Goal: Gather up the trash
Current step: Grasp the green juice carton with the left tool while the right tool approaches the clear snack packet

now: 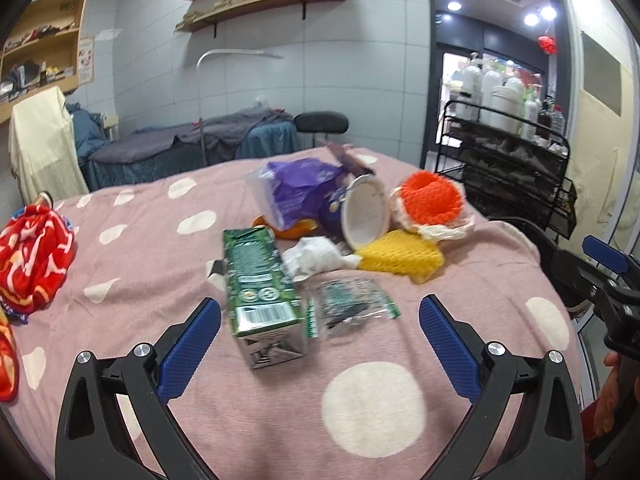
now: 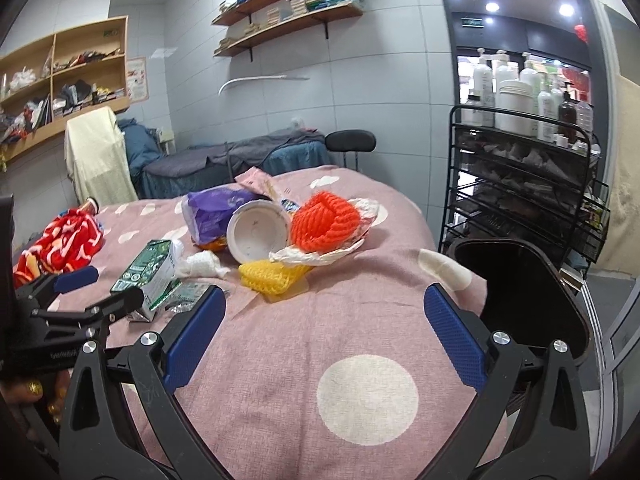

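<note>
Trash lies in a heap on the pink dotted bedcover. A green carton lies on its side just ahead of my open left gripper, with a clear crinkled wrapper beside it. Behind are a crumpled white tissue, a yellow foam net, an orange foam net, a white cup on its side and a purple bag. My right gripper is open and empty, short of the yellow net.
A black bin stands open at the bed's right edge, before a black wire rack of bottles. Red patterned cloth lies at the left. The other gripper shows in each view, held by a hand.
</note>
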A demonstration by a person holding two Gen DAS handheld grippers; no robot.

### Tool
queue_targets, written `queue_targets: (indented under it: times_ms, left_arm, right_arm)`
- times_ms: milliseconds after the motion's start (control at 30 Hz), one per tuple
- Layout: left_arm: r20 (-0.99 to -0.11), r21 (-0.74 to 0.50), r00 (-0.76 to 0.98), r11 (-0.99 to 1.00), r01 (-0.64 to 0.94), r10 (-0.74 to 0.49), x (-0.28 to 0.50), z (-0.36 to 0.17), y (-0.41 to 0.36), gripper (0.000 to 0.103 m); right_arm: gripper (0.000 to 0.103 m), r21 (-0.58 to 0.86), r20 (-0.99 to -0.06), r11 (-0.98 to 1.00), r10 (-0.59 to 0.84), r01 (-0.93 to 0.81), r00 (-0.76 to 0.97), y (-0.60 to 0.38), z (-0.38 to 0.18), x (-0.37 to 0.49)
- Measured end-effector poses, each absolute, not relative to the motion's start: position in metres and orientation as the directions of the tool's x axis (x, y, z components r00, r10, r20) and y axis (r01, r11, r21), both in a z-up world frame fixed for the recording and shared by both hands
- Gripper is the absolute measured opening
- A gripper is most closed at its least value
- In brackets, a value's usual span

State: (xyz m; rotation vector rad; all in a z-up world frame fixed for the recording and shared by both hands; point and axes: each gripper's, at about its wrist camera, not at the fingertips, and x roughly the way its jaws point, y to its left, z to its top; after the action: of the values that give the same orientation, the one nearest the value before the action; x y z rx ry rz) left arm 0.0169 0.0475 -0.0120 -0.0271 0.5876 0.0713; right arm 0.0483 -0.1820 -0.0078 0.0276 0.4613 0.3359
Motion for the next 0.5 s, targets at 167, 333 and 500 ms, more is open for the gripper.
queue_targets:
  times_ms: [167, 333, 500]
  left_arm:
    - [-0.649, -0.05, 0.758, 0.99, -0.131, 0.068, 0.04, -0.017, 0.079, 0.098]
    - [-0.722, -0.105, 0.692, 0.983, -0.149, 0.028, 0.065, -0.02, 0.101, 0.097]
    - [-0.762, -0.089, 0.647, 0.986, -0.143, 0.025, 0.086, -0.023, 0.106, 0.092]
  right_arm:
    - [0.098, 0.075, -0.478, 0.925, 0.362, -0.373, 0.8, -0.163, -0.011, 0.059]
    - [0.098, 0.082, -0.53, 0.908, 0.388, -0.41, 0.754, -0.152, -0.015, 0.072]
    - [0.098, 0.108, -0.578, 0.897, 0.407, -0.428, 0.707, -0.147, -0.018, 0.084]
